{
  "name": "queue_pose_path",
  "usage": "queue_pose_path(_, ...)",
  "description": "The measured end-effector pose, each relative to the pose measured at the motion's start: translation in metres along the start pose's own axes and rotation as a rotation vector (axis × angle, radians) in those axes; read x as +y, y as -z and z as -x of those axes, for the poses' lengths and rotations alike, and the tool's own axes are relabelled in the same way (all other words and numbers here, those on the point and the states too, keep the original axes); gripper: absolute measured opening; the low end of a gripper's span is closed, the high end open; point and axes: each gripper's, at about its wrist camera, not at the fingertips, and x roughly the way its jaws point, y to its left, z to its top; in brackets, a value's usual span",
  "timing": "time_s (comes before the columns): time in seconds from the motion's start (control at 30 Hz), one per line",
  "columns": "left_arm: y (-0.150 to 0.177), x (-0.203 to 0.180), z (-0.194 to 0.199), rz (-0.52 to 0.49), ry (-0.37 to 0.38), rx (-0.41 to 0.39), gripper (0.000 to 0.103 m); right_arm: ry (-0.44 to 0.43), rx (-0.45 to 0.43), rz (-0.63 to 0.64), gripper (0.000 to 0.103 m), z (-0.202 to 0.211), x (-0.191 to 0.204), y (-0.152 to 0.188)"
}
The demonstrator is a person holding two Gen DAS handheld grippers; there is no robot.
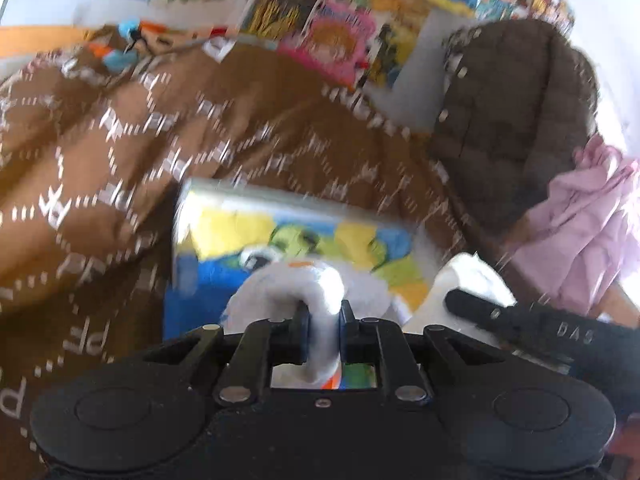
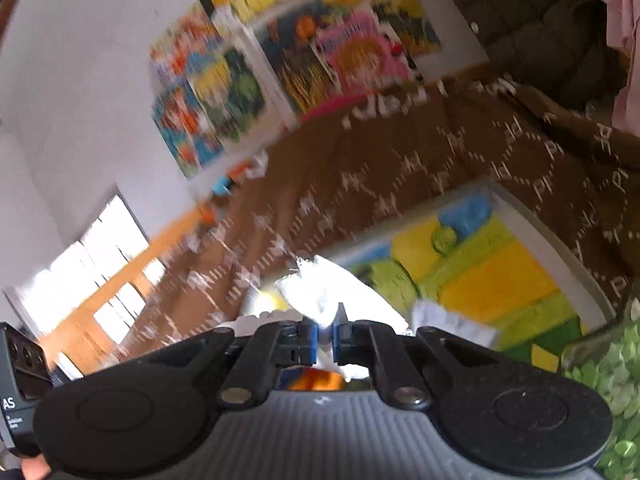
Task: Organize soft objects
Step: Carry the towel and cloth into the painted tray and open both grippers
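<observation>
**Both tongs pinching the same white fabric over the bed**

So here's where I'm at. My left tongs are pressed together on a rolled, looped bit of white cloth, which curls up over the jaws and down between them. In the same view my right tongs poke in from the right edge, sitting against another white bunch of that cloth.

From the right wrist camera, the right tongs are clamped on a thin, crumpled edge of white cloth, jaws nearly touching with just the fabric between them.

Underneath it all is a brown bedspread with a white letter pattern, and lying flat on it is a colourful towel with yellow, green and blue patches, just beyond the cloth I'm holding. A dark brown quilted jacket and something pale pink sit at the far right of the bed. Bright cartoon posters cover the wall behind. Everything's pretty blurry.
</observation>
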Motion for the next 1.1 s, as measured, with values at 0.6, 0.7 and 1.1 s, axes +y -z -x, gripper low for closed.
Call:
queue_pose_path(0.6,0.015,0.013,-0.015,-0.001,-0.079,0.121,0.034,0.072,0.14,0.033,0.026,-0.03,0.0,0.021)
queue_pose_path(0.7,0.016,0.014,-0.014,0.011,-0.08,0.122,0.046,0.078,0.14,0.028,0.038,-0.03,-0.001,0.021)
queue_pose_path(1.1,0.018,-0.001,0.003,-0.04,-0.105,0.107,0.073,0.069,0.124,0.029,0.076,-0.014,0.006,0.012)
